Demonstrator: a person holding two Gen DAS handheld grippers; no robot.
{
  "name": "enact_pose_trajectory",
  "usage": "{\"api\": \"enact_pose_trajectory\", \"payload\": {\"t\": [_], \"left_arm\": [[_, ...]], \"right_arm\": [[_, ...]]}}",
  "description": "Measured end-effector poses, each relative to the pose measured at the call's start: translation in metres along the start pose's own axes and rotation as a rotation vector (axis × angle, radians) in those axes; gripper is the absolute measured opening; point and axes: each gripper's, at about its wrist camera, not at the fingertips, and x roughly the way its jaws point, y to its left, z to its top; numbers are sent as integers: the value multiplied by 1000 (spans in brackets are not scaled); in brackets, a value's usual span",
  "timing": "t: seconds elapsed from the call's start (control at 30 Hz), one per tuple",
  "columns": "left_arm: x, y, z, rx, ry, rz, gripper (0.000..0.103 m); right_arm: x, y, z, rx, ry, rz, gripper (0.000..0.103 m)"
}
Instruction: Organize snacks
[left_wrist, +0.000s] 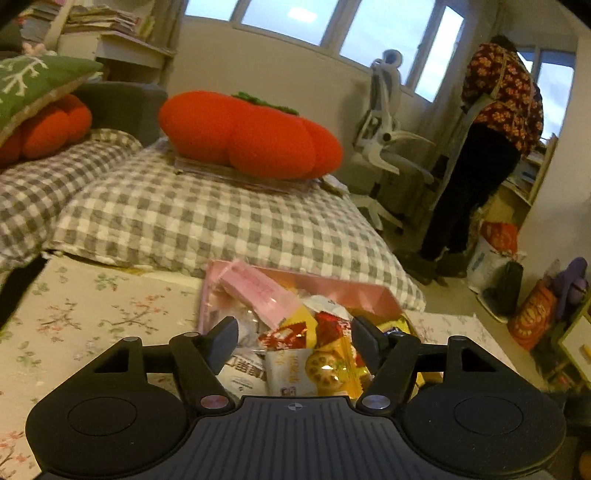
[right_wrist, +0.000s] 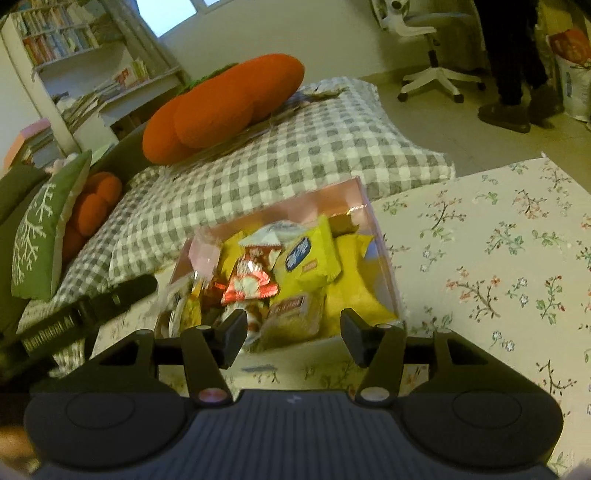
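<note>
Left claw (left_wrist: 295, 341) standing wide, gripping nothing, hovering over snack packets (left_wrist: 314, 354) heaped in a pink box (left_wrist: 369, 295). Right claw (right_wrist: 293, 338) gaping about half, also gripping nothing, hanging just short of that same box (right_wrist: 384, 258). Printing on the wrappers showing, yet too blurred for reading. Packets lying jumbled in yellow, red, white and pink, one yellow bag (right_wrist: 310, 254) bearing a blue oval badge. Box sitting on a flowered cloth (right_wrist: 498, 258), just beside a grey checked quilt (right_wrist: 314, 155).
</note>
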Motion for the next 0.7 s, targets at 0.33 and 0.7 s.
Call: {"api": "enact_pose_trajectory", "payload": {"t": [0.33, 0.7], "left_arm": [[-47, -11, -12, 33, 29, 112, 74], [-100, -13, -48, 54, 81, 178, 77]], "right_arm": [[-31, 17, -28, -96, -6, 0, 53], [-69, 26, -61, -152, -43, 12, 59]]}}
